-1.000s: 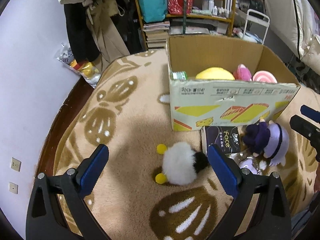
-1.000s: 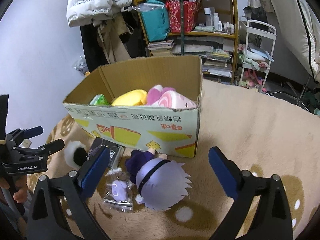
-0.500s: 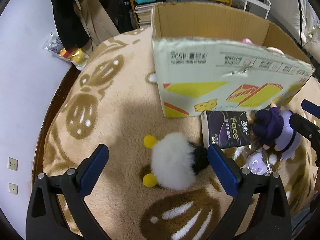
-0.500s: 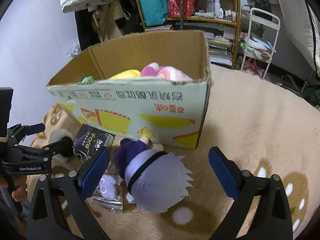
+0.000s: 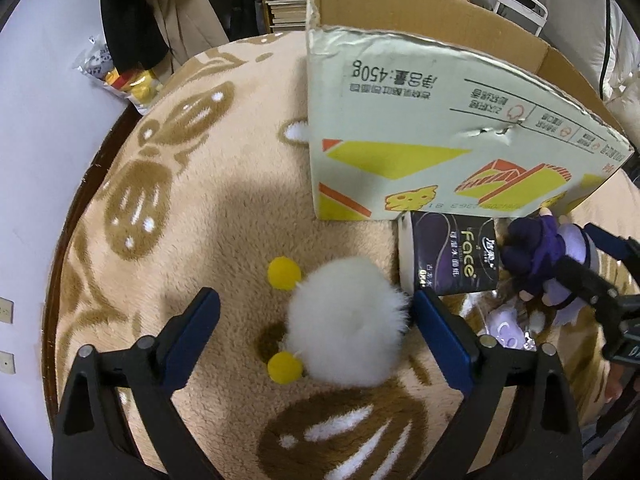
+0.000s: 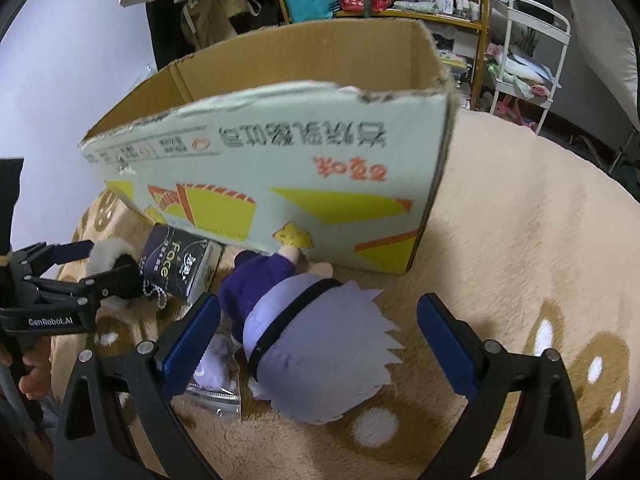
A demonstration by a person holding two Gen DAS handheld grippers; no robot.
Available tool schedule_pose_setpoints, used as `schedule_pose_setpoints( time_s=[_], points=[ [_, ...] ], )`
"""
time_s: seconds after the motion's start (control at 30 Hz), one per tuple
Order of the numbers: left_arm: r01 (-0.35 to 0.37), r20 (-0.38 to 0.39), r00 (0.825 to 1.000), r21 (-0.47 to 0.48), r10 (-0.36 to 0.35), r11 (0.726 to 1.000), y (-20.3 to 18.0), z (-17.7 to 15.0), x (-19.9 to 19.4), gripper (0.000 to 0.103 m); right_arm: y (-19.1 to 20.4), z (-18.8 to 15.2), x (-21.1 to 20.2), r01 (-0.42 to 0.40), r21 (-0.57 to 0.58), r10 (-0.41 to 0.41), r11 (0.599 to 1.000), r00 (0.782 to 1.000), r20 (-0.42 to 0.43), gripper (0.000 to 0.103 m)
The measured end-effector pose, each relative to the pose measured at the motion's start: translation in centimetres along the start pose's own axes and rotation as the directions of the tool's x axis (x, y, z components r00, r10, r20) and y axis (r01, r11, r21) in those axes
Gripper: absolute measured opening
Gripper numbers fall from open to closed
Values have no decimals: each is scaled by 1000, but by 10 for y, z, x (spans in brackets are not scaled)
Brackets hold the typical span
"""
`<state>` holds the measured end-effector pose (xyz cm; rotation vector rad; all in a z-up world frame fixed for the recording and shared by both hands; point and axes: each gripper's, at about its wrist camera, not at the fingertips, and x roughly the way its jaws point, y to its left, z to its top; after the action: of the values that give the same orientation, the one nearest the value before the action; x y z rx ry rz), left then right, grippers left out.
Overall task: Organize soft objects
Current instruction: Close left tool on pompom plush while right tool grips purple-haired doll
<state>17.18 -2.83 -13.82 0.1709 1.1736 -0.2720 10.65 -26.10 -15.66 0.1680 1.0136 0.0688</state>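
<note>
White fluffy toy (image 5: 346,326) now sits between your lowered left tool (image 5: 316,334), jaws closing, not yet gripping; right tool (image 6: 318,334) apart, straddling purple-haired doll (image 6: 316,344); box (image 5: 440,128) at 12 o'clock.

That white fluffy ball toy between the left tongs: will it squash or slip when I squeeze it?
The white fluffy ball toy looks all long fur, so it will probably compress a lot before the closing left tongs bite. Its round shape may roll on the plush blanket. It likely weighs little; the yellow pom-poms may dangle.
</note>
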Motion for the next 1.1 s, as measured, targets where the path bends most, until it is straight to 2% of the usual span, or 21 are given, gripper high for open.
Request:
schedule_pose_setpoints(
  time_s=[0.13, 0.3, 0.5, 0.8, 0.9, 1.1],
  points=[
    [35, -11, 999, -4, -35, 999, -1, -1, 1, 83, 2, -3, 6, 1, -15, -1, 1000, 1000, -24, 103],
    [109, -29, 994, -11, -109, 994, -2, -2, 4, 58, 2, -6, 9, 4, -12, -4, 1000, 1000, -30, 103],
    [154, -46, 987, 12, -153, 988, -10, -5, 3, 40, -4, -6, 13, 0, -6, -1, 1000, 999, -46, 102],
    [128, -25, 992, 51, -127, 990, -19, -9, 0, 36, 0, -11, 16, -17, -34, 14, 999, 998, -68, 71],
    [122, -8, 993, 44, -122, 992, -21, -13, -4, 36, 1, -11, 13, -18, -41, 15, 999, 998, -66, 66],
    [118, 25, 993, 23, -118, 993, -15, -16, -14, 35, 5, -12, 0, -28, -27, 26, 999, 999, -48, 64]
  ],
)
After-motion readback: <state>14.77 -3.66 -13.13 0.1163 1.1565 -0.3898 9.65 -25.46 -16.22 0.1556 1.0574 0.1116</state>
